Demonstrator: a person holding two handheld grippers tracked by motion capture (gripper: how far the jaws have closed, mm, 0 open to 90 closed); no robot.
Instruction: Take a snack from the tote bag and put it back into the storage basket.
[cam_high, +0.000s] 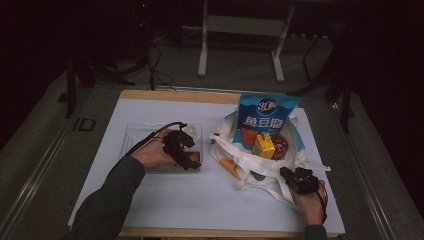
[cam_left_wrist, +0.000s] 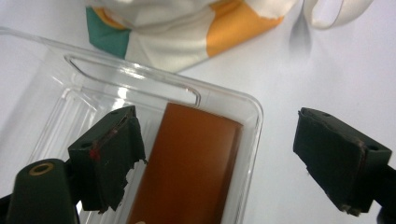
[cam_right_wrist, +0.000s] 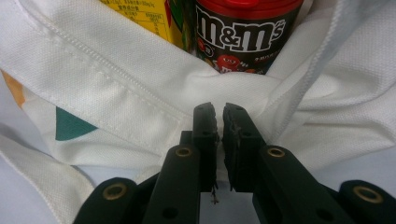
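A clear plastic tray (cam_high: 135, 135) lies left of centre on the white sheet. A brown bar (cam_left_wrist: 187, 163) rests in its near right corner. My left gripper (cam_high: 186, 152) hangs over that corner and is open (cam_left_wrist: 215, 126), one jaw above the tray and one outside its rim, touching nothing. A white cloth bag (cam_high: 240, 160) with orange and green patches stands at the right. It holds a blue snack bag (cam_high: 265, 117), a yellow carton (cam_high: 263, 146) and an M&M's tub (cam_right_wrist: 243, 32). My right gripper (cam_right_wrist: 219, 109) is shut on the puckered bag rim (cam_right_wrist: 116, 79).
The white sheet (cam_high: 175, 200) covers a wooden table. The bag's strap (cam_left_wrist: 327, 14) trails on the sheet near the tray. A white metal stand (cam_high: 240, 25) and cables sit on the floor beyond the table's far edge.
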